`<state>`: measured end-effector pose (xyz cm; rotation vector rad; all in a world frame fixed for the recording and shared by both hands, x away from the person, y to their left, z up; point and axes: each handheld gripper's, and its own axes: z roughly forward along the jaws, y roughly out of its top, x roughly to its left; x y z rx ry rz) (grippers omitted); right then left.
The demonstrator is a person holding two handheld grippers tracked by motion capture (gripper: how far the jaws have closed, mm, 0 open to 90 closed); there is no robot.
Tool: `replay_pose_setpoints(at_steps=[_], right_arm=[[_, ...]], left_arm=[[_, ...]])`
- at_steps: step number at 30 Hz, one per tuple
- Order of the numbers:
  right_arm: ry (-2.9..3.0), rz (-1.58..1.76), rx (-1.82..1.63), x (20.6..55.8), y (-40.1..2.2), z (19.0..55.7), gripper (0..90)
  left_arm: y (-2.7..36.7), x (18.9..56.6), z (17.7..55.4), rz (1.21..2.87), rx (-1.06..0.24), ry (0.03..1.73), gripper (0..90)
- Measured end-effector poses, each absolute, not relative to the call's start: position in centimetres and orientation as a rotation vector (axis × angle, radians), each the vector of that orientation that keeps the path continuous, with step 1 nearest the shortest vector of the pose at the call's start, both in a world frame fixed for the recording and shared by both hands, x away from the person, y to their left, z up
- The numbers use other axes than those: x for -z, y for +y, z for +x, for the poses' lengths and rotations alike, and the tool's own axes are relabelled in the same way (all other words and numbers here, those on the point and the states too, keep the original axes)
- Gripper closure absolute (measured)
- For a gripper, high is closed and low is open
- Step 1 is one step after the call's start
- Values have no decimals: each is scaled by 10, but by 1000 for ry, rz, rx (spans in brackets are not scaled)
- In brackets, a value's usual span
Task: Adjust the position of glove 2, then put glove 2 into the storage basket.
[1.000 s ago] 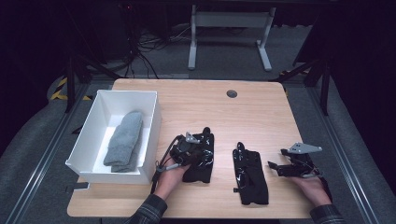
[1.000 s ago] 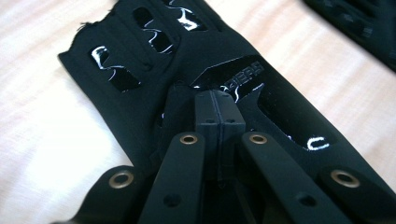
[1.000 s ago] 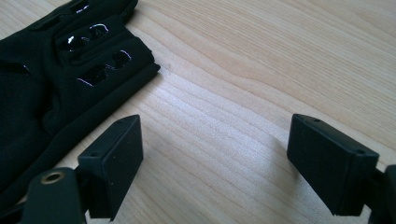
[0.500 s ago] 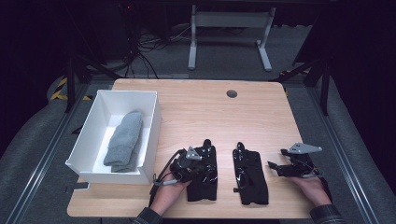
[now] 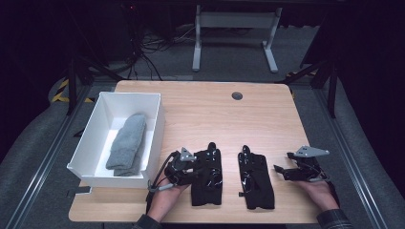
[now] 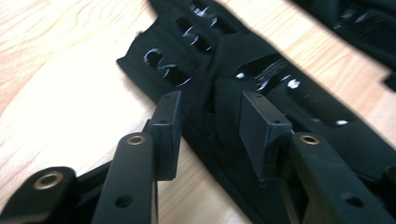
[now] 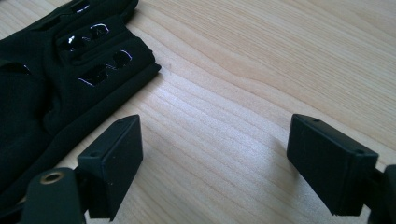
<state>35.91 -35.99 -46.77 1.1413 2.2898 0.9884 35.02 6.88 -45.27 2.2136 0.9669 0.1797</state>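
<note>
Two black gloves lie side by side near the table's front edge: the left glove (image 5: 207, 175) and the right glove (image 5: 256, 180). My left gripper (image 5: 195, 168) rests at the left glove's left side. In the left gripper view its jaws have just been opening; the gripper (image 6: 210, 109) stands open with a raised fold of the glove (image 6: 261, 79) between the pads, which do not press on it. My right gripper (image 5: 282, 171) sits to the right of the right glove, wide open (image 7: 215, 135) over bare wood, with that glove (image 7: 51, 70) at its left.
A white bin (image 5: 90, 145) stands at the table's left with a folded grey cloth (image 5: 128, 143) inside. A dark round grommet (image 5: 237, 96) sits in the tabletop's far middle. Bare wood (image 5: 215, 119) stretches beyond the gloves.
The left gripper drew the left glove toward the front edge, then parted its jaws and let the fabric go. The right gripper has stayed put.
</note>
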Motion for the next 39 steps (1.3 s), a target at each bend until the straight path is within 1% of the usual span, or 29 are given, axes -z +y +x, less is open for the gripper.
replay_pose_setpoints(at_steps=[3,6,8,9,13,14,18,19,20,21,23,25,26,27,28,31,32,39], right_arm=[[2290,1141,-988,468,-360,359,190],[2290,1142,-989,468,-360,359,190],[2289,1142,-990,468,-360,359,190],[2290,1142,-989,468,-360,359,190],[2292,1138,-991,468,-360,359,190],[2289,1139,-989,468,-359,359,194],[2302,1130,-978,464,-358,357,215],[2305,1125,-1011,460,-356,354,270],[2305,1125,-1011,460,-356,354,270],[2314,1120,-1023,457,-356,351,316],[2332,1097,-1055,452,-353,343,461],[2357,1076,-1077,449,-350,338,563],[2379,1069,-1071,448,-348,335,649],[2400,1068,-1078,448,-346,333,690],[2414,1062,-1085,448,-344,330,763],[2446,1043,-1096,448,-340,328,883],[2458,1038,-1099,448,-339,328,900],[2548,984,-1087,453,-328,327,900]], left_arm=[[68,459,353,2235,-179,993,548],[66,460,351,2233,-201,995,551],[64,460,350,2244,-204,990,649],[63,459,349,2248,-200,990,649],[60,458,349,2244,-204,988,806],[60,458,349,2244,-204,988,815],[65,457,353,2200,-138,1013,825],[66,457,354,2186,-130,1016,827],[68,456,354,2173,-118,1019,827],[69,454,354,2160,-106,1019,828],[71,452,355,2143,-94,1022,829],[72,450,355,2137,-93,1016,829],[72,450,356,2137,-83,1017,830],[72,449,356,2136,-75,1015,829],[72,449,356,2134,-72,1008,830],[71,446,356,2121,-58,1002,830],[72,445,355,2119,-57,1000,830],[72,440,357,2098,-21,988,831]])
